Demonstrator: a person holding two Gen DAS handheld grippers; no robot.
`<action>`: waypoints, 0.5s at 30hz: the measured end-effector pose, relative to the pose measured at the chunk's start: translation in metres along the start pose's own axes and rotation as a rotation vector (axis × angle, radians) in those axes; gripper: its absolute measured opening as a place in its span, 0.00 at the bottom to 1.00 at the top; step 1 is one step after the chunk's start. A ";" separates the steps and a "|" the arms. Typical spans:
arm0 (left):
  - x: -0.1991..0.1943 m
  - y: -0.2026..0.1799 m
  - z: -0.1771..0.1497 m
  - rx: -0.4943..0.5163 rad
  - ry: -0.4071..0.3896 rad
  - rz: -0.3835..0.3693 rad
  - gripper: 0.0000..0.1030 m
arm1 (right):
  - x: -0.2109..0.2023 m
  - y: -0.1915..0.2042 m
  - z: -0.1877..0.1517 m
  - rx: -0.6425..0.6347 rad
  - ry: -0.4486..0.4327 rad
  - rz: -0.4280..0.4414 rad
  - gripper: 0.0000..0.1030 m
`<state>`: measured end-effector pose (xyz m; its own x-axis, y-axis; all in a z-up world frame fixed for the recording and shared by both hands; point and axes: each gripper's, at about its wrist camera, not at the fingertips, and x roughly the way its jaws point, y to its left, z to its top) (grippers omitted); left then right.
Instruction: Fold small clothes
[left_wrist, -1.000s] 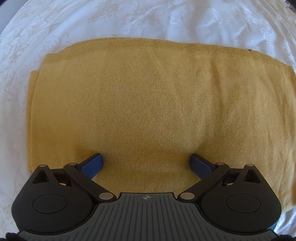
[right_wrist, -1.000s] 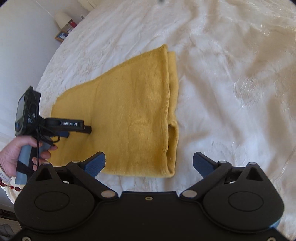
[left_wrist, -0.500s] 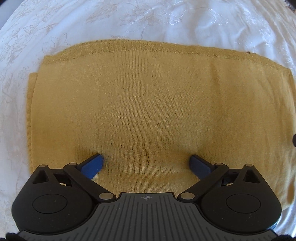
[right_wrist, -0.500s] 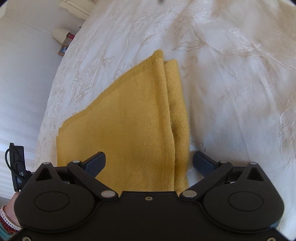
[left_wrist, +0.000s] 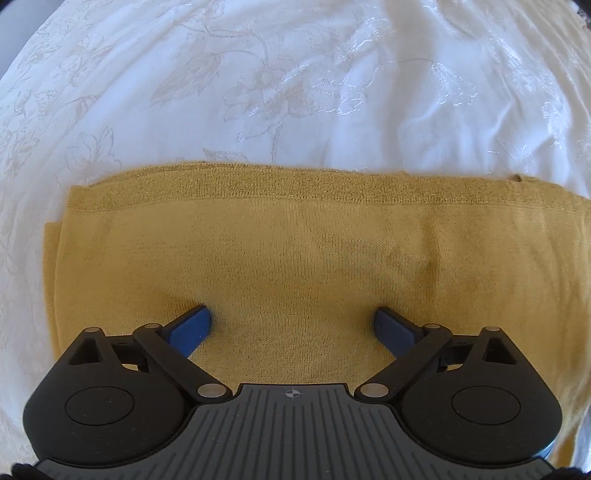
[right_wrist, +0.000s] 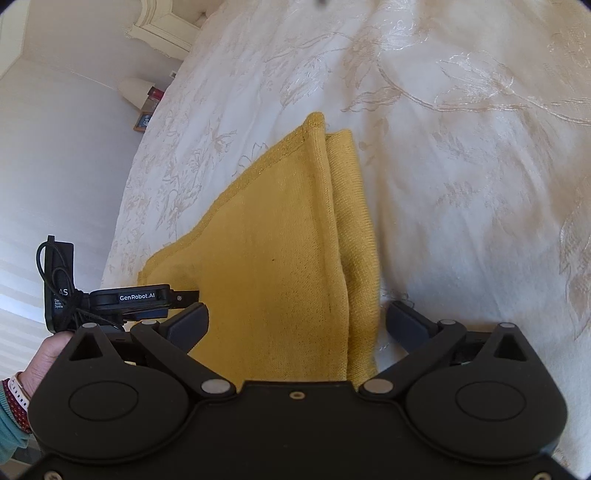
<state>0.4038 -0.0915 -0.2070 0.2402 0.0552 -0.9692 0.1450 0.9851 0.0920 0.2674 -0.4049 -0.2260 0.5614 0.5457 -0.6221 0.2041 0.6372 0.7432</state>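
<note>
A mustard-yellow knit garment (left_wrist: 295, 251) lies folded flat on a white embroidered bedspread (left_wrist: 295, 81). My left gripper (left_wrist: 291, 323) is open, its blue fingertips low over the garment's near edge, with nothing between them. In the right wrist view the garment (right_wrist: 273, 258) shows its layered folded edge on the right side. My right gripper (right_wrist: 297, 321) is open and straddles that near end of the garment. The left gripper (right_wrist: 184, 297) shows there too, at the garment's left side.
The bedspread (right_wrist: 461, 166) stretches wide to the right and beyond the garment. A white wall, a lamp (right_wrist: 133, 90) and small items on a bedside stand lie at far left. The person's hand (right_wrist: 48, 354) holds the left gripper.
The right gripper has come down close over the garment's near folded end. The left gripper has tilted lower, so more bedspread shows beyond the garment. Both stay open.
</note>
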 end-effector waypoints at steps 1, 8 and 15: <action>-0.002 0.000 -0.003 -0.005 -0.007 -0.001 0.95 | 0.000 -0.001 0.000 0.001 -0.004 0.007 1.00; -0.033 0.014 -0.049 -0.103 -0.031 0.001 0.86 | 0.000 0.000 0.004 0.016 0.012 0.013 0.99; -0.079 0.048 -0.105 -0.129 -0.058 0.017 0.86 | -0.009 -0.012 0.010 0.061 0.060 -0.040 0.39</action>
<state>0.2908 -0.0315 -0.1499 0.2970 0.0666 -0.9525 0.0162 0.9971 0.0748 0.2681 -0.4225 -0.2271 0.5029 0.5533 -0.6640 0.2750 0.6258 0.7298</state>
